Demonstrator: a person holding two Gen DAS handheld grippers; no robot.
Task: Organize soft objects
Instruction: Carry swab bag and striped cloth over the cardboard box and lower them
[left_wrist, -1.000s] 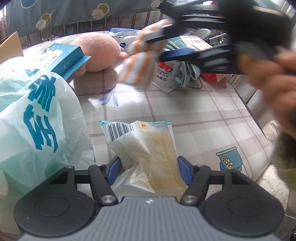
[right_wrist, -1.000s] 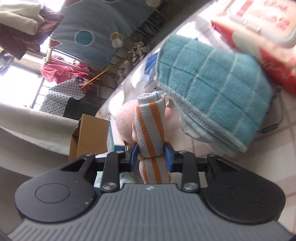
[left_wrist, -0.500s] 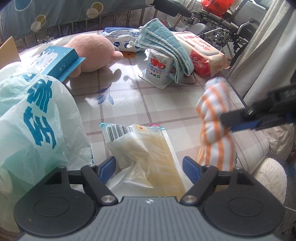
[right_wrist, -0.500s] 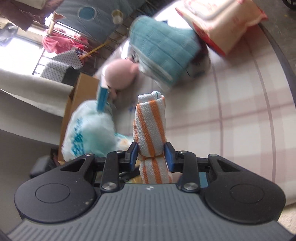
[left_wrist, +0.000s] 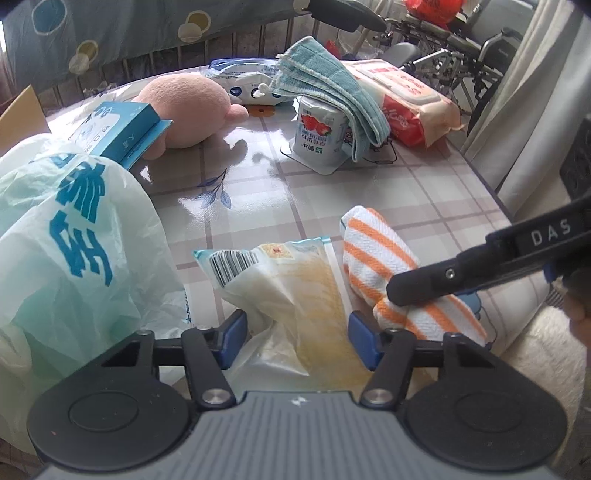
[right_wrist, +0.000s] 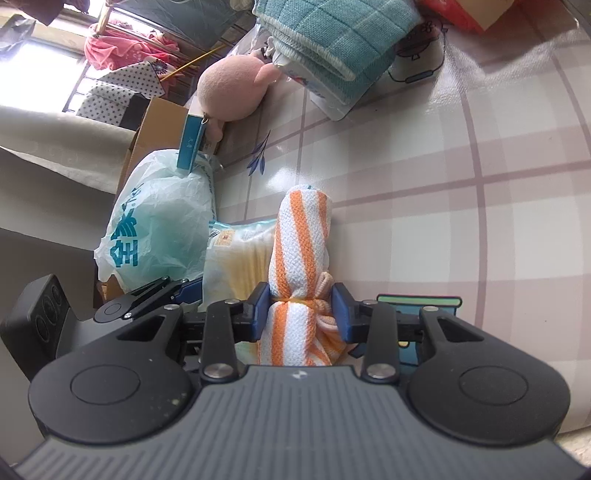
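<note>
Right gripper (right_wrist: 300, 312) is easing open around the striped towel roll (right_wrist: 301, 236), whose length points straight ahead, resting beside the bread bag (left_wrist: 295, 295) that the left gripper (left_wrist: 295, 339) is closing on.

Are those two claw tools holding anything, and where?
The right gripper brackets the striped rolled towel at its tied waist, jaws opening. The left gripper is closing around the plastic-wrapped packet.

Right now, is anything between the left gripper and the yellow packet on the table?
Nothing visible. The yellow packet already lies between the closing jaws of the left gripper. The striped towel roll lies just right of it, with the right gripper opening around it.
</note>
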